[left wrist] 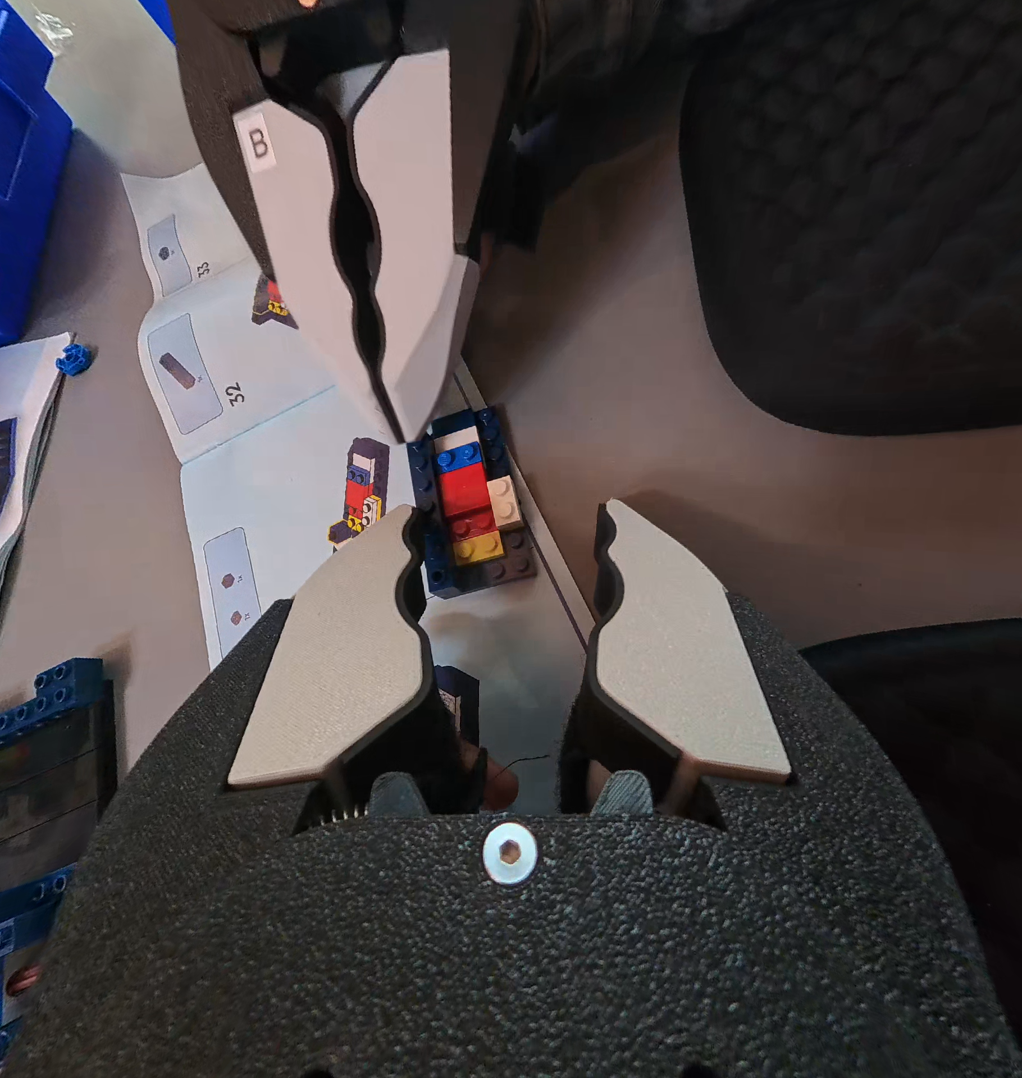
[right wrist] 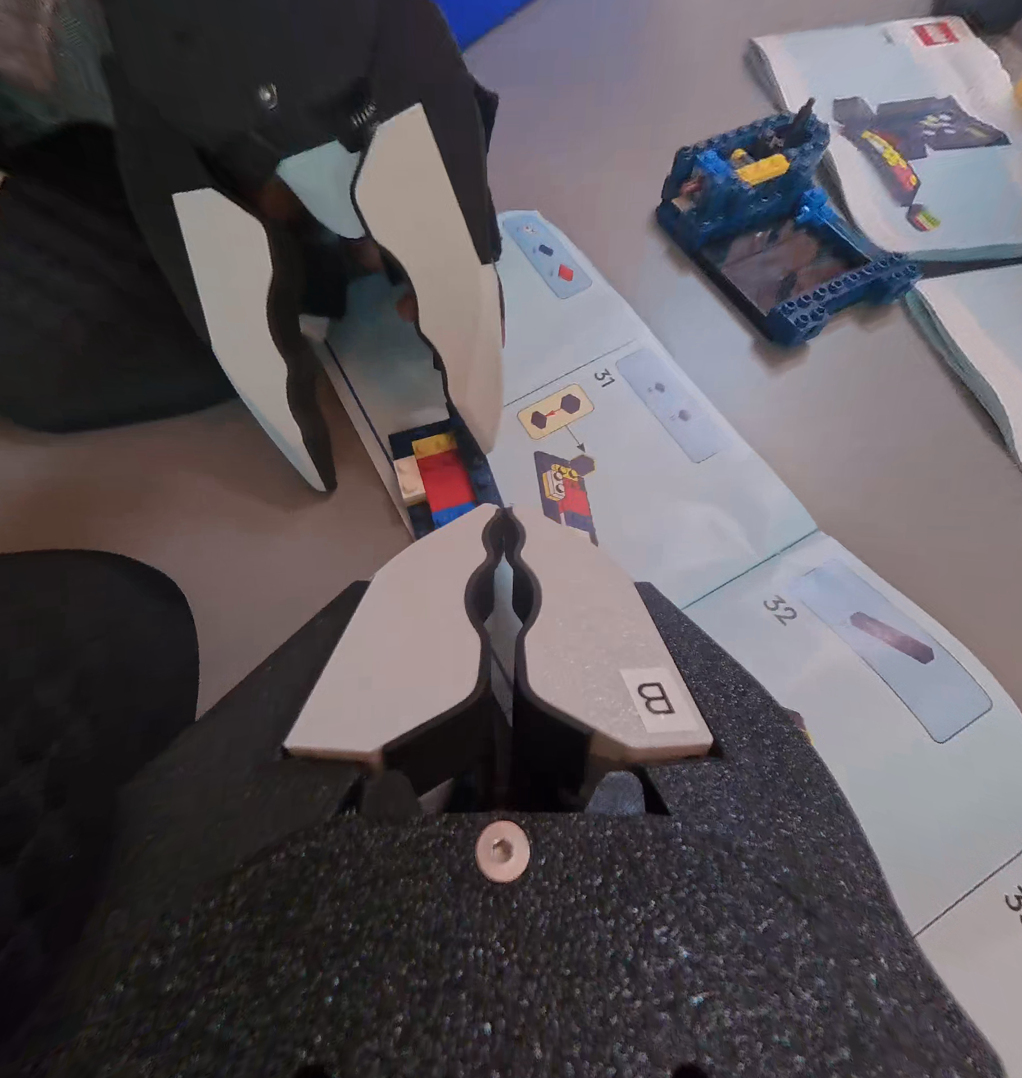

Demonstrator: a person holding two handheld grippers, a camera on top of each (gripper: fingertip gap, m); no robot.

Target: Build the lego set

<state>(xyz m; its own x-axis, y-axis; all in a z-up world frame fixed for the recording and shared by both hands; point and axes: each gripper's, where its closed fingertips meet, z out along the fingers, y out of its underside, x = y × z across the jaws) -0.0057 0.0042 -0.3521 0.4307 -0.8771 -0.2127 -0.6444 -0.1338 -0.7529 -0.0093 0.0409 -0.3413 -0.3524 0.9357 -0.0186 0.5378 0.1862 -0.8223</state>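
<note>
A small brick assembly (left wrist: 468, 501) of dark blue, red, yellow, white and blue bricks lies on the edge of an open instruction booklet (left wrist: 275, 466). My left gripper (left wrist: 508, 513) is open around it. The left fingertip (left wrist: 403, 525) is against the assembly's dark blue side, and the right fingertip (left wrist: 613, 513) stands apart from it. My right gripper (right wrist: 506, 514) is shut, with its pads together and nothing seen between them. Its tip rests at the assembly's (right wrist: 438, 478) far corner. It also shows in the left wrist view (left wrist: 401, 434), coming in from above. The left gripper (right wrist: 403, 461) shows open in the right wrist view.
A larger blue brick model (right wrist: 777, 233) stands on the grey table beside a second booklet (right wrist: 934, 116). A blue bin (left wrist: 7, 175) and a small loose blue piece (left wrist: 74, 357) lie to the left. A dark chair (left wrist: 876, 204) stands past the table edge. My right fingertips sit around 4 cm from my left ones.
</note>
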